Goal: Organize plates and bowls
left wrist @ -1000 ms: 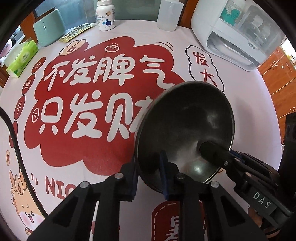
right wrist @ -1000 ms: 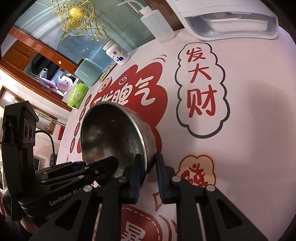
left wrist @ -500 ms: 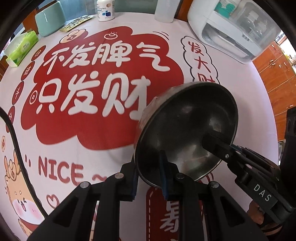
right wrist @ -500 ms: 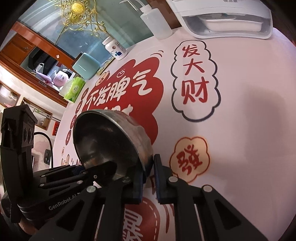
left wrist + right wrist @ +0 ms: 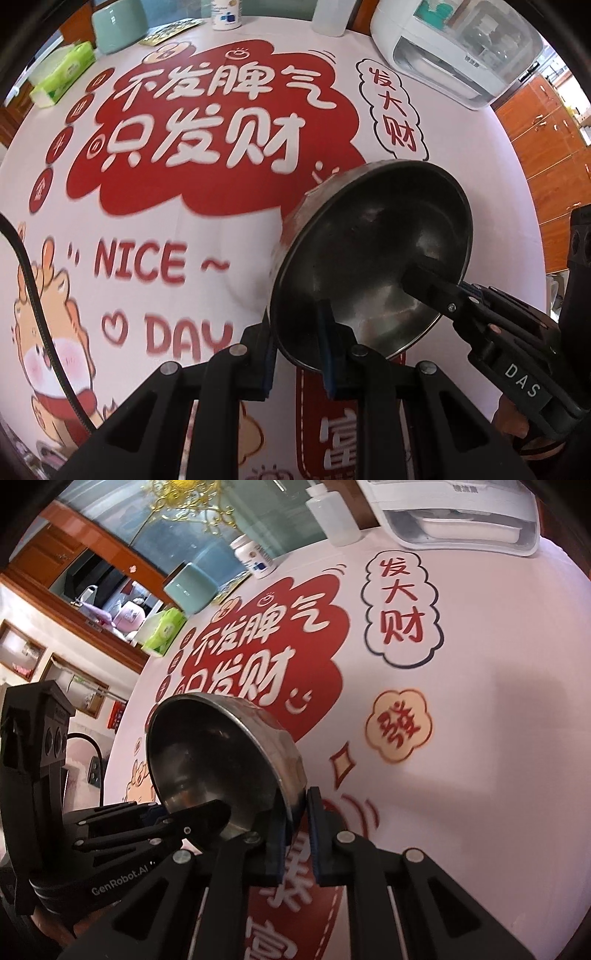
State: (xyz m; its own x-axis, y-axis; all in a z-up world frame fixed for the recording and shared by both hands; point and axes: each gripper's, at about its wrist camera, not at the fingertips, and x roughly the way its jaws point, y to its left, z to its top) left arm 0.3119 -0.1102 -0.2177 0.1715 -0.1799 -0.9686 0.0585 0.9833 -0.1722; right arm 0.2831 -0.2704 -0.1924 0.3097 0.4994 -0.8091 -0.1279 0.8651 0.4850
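The stainless-steel bowl [image 5: 373, 258] is held tilted above the printed tablecloth [image 5: 184, 229], its rim clamped by the left gripper [image 5: 299, 332] and the right gripper [image 5: 297, 812].

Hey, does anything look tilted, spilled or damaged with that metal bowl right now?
The bowl is tilted steeply, pinched at its rim by the left gripper and right gripper. It looks empty; no spill or damage shows.

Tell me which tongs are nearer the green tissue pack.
Left. The left tongs clamp the bowl rim on the tissue pack side; the right tongs clamp the opposite rim.
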